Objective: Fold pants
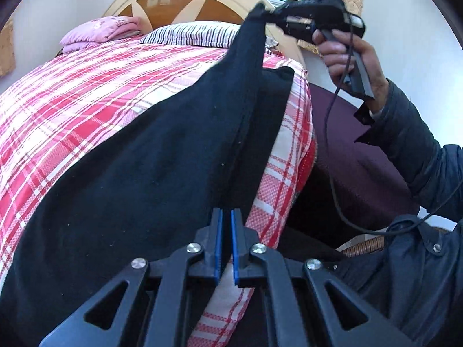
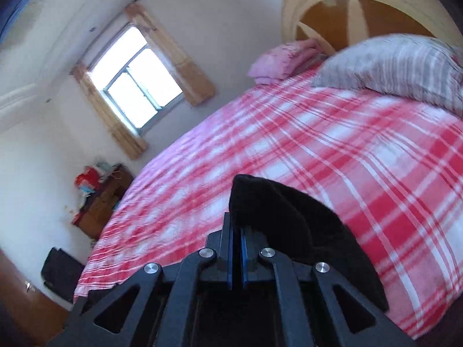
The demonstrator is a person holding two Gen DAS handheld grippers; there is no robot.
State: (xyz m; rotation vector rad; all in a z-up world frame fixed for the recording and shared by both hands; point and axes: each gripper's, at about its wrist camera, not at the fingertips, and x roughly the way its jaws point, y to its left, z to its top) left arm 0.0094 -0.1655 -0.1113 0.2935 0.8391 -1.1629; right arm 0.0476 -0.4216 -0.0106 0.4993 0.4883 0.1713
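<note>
A bedroom, and the stage is a bed under a red-and-white plaid cover (image 1: 101,92), with an arched wooden headboard (image 1: 185,3) behind it. Up by the headboard sit a striped pillow (image 1: 191,36) and a folded pink blanket (image 1: 98,33); from the right wrist view there's a curtained window (image 2: 136,84) on the far wall and a cluttered little cabinet (image 2: 101,199) below it.

Now the dark pants (image 1: 150,156) — they're strung between the two tools, draped in a long band across the plaid cover. The left gripper (image 1: 227,217) sits at the near end, blue pads drawn in to a slim gap with the dark cloth running down between the fingers, so it's clamped on the fabric. At the far end the right gripper (image 1: 264,14) is raised above the bed, pinching a corner of the pants, the cloth pulled up into a peak from there. The right hand (image 1: 344,55) grips its handle, cable trailing down.

From the right wrist view, same story: pads nearly together, a fold of black cloth (image 2: 289,225) gripped and spilling off to the right side of the fingers (image 2: 227,231), hanging over the plaid cover.
</note>
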